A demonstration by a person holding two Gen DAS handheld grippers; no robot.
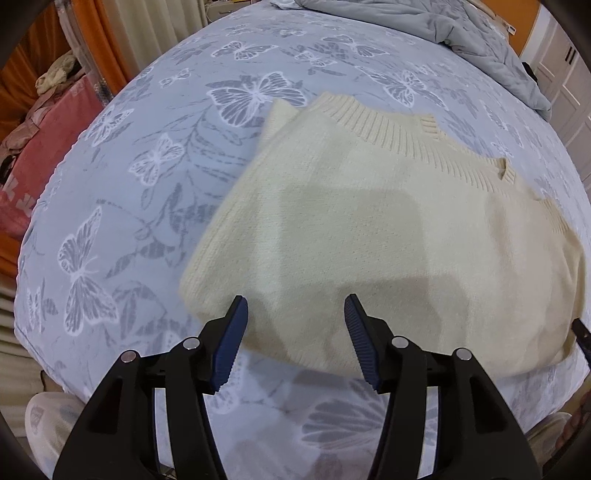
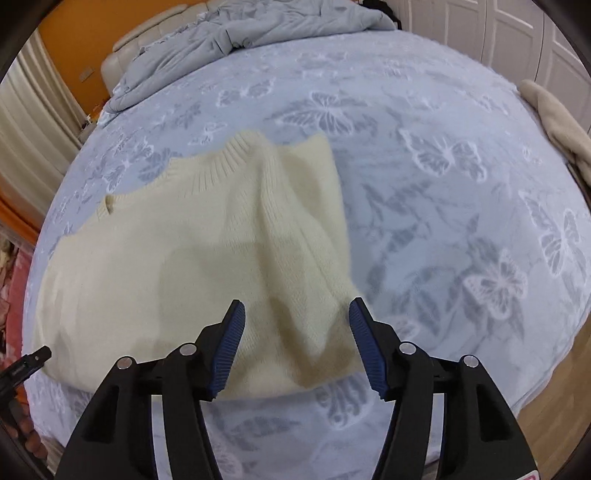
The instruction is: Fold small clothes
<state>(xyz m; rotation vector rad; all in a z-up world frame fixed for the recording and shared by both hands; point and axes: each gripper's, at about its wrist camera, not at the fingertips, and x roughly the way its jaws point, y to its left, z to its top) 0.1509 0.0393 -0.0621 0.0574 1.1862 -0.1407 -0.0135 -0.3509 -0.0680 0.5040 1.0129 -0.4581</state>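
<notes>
A cream knitted sweater (image 1: pixel 369 221) lies on the bed, its ribbed collar at the far side and its sides folded in. It also shows in the right wrist view (image 2: pixel 192 258), where a folded sleeve forms a raised ridge on its right side. My left gripper (image 1: pixel 295 310) is open and empty, hovering above the sweater's near left hem. My right gripper (image 2: pixel 297 314) is open and empty, hovering above the near right hem. The tip of the other gripper shows at the edge of each view (image 1: pixel 581 332) (image 2: pixel 26 363).
The bed has a blue-grey butterfly-print cover (image 1: pixel 166 166). A crumpled grey quilt (image 2: pixel 229 40) lies at the head of the bed. A beige cloth (image 2: pixel 561 125) hangs at the bed's right edge. White closet doors (image 2: pixel 498 33) stand beyond. Red bedding (image 1: pixel 40 147) is stacked at left.
</notes>
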